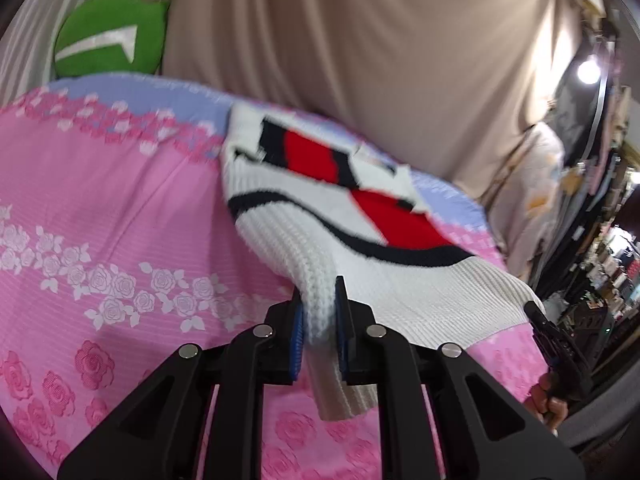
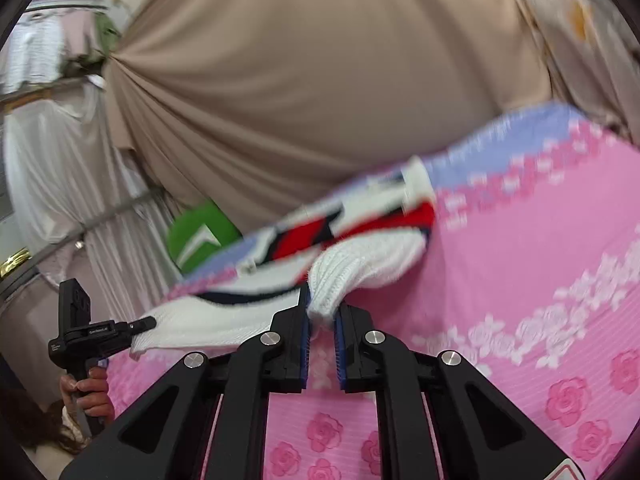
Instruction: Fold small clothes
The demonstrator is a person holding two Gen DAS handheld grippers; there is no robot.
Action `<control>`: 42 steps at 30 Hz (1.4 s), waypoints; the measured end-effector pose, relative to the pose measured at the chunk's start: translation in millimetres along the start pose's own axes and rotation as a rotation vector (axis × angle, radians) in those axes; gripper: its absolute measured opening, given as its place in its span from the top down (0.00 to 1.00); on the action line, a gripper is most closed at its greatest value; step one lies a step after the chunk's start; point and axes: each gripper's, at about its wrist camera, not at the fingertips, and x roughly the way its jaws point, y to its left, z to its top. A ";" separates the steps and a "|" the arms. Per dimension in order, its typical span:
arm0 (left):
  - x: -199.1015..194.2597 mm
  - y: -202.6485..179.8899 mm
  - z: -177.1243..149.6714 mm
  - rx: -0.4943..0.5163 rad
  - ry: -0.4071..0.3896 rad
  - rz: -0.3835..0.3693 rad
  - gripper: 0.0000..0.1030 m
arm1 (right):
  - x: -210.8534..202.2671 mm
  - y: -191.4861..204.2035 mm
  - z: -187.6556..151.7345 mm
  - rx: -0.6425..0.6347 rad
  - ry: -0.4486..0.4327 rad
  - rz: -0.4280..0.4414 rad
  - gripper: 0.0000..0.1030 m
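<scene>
Both grippers point slightly downward over the pink rose-print bedspread (image 1: pixel 100 208). The left gripper (image 1: pixel 319 320) has its 2 blue pads clamped on a bunched white hem corner of the knit sweater (image 1: pixel 320 200), a flap hanging below the jaws. The right gripper (image 2: pixel 321 320) is likewise pinched on the sweater's other white hem corner. The sweater, white with red and black blocks, stretches from the grippers toward the bedspread's far lilac edge. A green cushion (image 1: pixel 108 36) sits beyond that edge, against a beige curtain (image 1: pixel 340 40). Bedspread beside the sweater lies bare
</scene>
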 end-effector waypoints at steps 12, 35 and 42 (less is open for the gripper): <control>-127.8 -52.6 10.7 0.165 -0.335 -0.142 0.88 | -109.7 63.8 37.3 -0.146 -0.355 0.180 0.91; 220.2 56.7 110.7 -0.010 0.246 0.354 0.84 | 270.3 -117.1 71.4 0.154 0.370 -0.168 0.91; 227.3 58.6 101.3 0.042 0.175 0.360 0.78 | 283.1 -113.1 63.7 0.089 0.417 -0.220 0.88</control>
